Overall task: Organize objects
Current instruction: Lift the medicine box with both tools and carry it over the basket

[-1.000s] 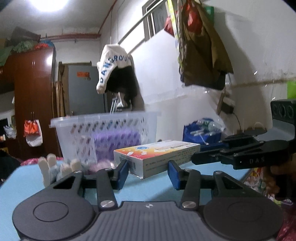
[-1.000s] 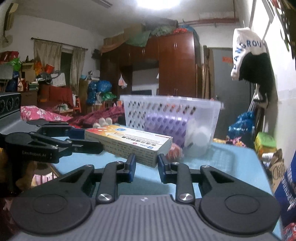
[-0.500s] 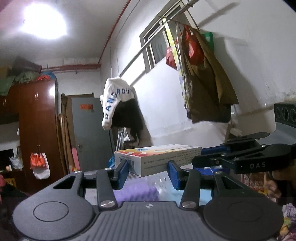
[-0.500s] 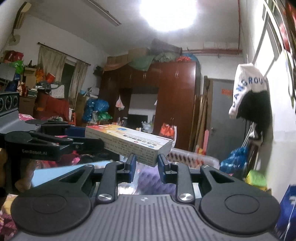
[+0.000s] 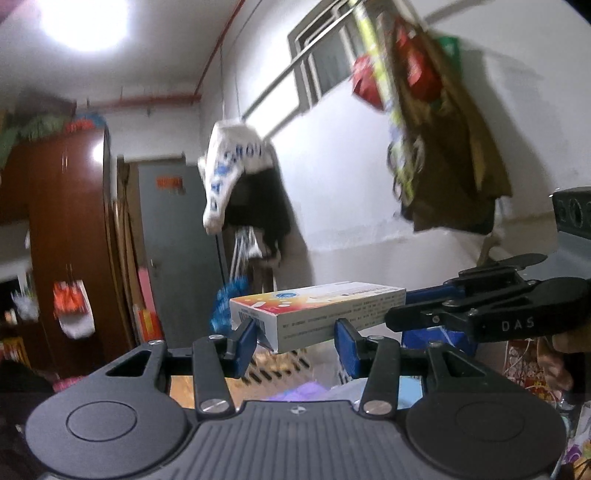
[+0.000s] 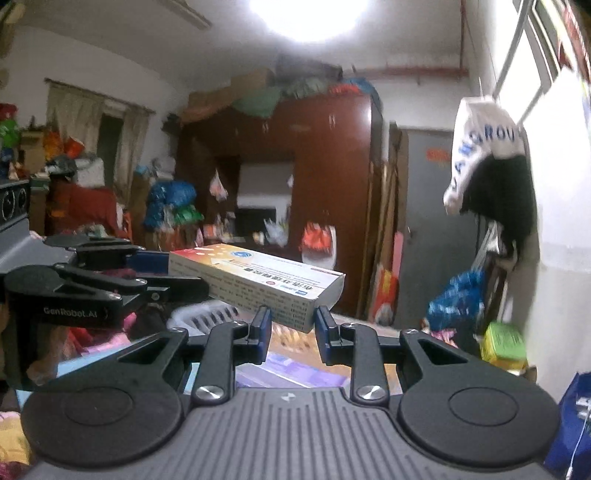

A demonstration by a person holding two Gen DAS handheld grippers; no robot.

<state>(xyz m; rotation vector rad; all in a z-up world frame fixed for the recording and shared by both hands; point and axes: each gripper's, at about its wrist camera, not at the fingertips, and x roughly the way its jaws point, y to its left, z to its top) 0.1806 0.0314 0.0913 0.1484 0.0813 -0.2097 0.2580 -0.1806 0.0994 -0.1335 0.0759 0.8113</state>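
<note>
light: ceiling lamp (image 5: 83,24) glaring, blown out | room: dim | blur: background smeared | edges: fisheye-bent

White walls (image 5: 343,206), brown wardrobe (image 6: 325,177), ceiling light (image 6: 306,14)

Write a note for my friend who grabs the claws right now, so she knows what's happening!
Left claw: shut on one end of the medicine box.
Right claw: shut on the other end.
The box is held level in the air, above the white basket with something purple inside.
Done: box picked up.
Left: probably lower it into the basket, let go, then sort whatever else remains.
</note>
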